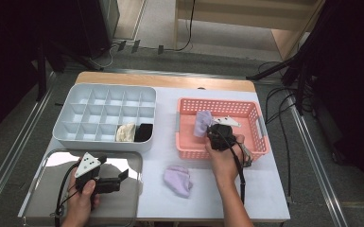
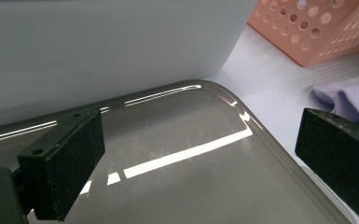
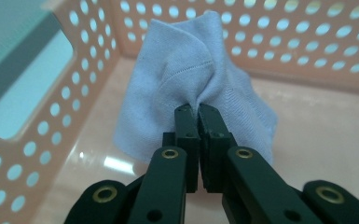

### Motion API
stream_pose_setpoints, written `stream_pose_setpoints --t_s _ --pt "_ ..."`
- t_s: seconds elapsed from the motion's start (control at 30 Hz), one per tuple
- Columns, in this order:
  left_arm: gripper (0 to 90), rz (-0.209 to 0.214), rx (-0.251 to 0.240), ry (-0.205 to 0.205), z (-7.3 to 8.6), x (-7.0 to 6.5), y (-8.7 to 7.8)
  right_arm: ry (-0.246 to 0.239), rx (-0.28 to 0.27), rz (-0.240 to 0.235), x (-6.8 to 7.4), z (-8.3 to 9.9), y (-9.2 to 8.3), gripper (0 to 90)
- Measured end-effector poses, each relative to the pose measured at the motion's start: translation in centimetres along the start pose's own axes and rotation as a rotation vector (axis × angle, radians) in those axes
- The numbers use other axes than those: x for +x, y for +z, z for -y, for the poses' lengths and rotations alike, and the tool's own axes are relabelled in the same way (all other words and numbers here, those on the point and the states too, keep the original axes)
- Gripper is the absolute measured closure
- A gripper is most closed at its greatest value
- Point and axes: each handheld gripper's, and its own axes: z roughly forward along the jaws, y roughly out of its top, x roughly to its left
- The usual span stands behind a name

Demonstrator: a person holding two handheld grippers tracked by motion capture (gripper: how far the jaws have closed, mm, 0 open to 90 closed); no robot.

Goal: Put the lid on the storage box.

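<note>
My right gripper (image 3: pixel 197 109) is shut on a lilac cloth (image 3: pixel 191 79), pinching a fold of it inside the pink basket (image 3: pixel 307 42). From above, that cloth (image 1: pixel 202 123) hangs at the left half of the pink basket (image 1: pixel 260 142) with the right gripper (image 1: pixel 210 131) beside it. A second lilac cloth (image 1: pixel 178 179) lies on the white table in front of the basket; its edge (image 2: pixel 349 95) shows past my left jaw. My left gripper (image 1: pixel 124 175) is open over the metal tray (image 1: pixel 123 203), nothing between its pads (image 2: pixel 67 163).
A grey divided organiser (image 1: pixel 105 116) stands at the back left, with a cream item (image 1: pixel 125 132) and a black item (image 1: pixel 143 132) in its front compartments. Its wall (image 2: pixel 98 51) rises just beyond the tray (image 2: pixel 191 186). Cables and stands line the floor to the right.
</note>
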Motion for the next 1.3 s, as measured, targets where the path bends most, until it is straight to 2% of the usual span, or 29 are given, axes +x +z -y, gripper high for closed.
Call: stream_pose_setpoints --t_s 0.13,0.23,0.37,0.43,0.53,0.9,1.3 --pt "1.9 0.001 -0.003 -0.005 0.0 0.0 0.0 0.021 -0.111 0.015 0.0 0.6 -0.7 88.1" --pt "1.9 -0.001 -0.005 -0.004 0.0 0.0 0.0 0.016 -0.155 0.02 0.1 0.6 -1.3 88.1" --pt "1.9 -0.001 -0.001 -0.002 0.0 0.0 0.0 0.018 -0.155 0.01 0.2 0.7 -1.8 88.1" --pt "2.0 -0.002 -0.001 -0.002 0.0 -0.1 0.0 0.018 -0.151 0.019 0.3 0.9 -2.0 88.2" --pt "1.9 -0.002 -0.002 -0.003 0.0 0.0 0.0 0.029 -0.165 0.02 0.4 1.2 -2.4 88.1" --pt "1.9 -0.003 -0.005 -0.005 0.0 0.0 0.0 0.006 -0.219 0.037 1.0 2.5 -3.6 88.1" --pt "1.9 0.003 -0.005 -0.021 0.0 0.1 -0.1 0.018 -0.255 0.018 1.2 4.0 -4.4 88.1"
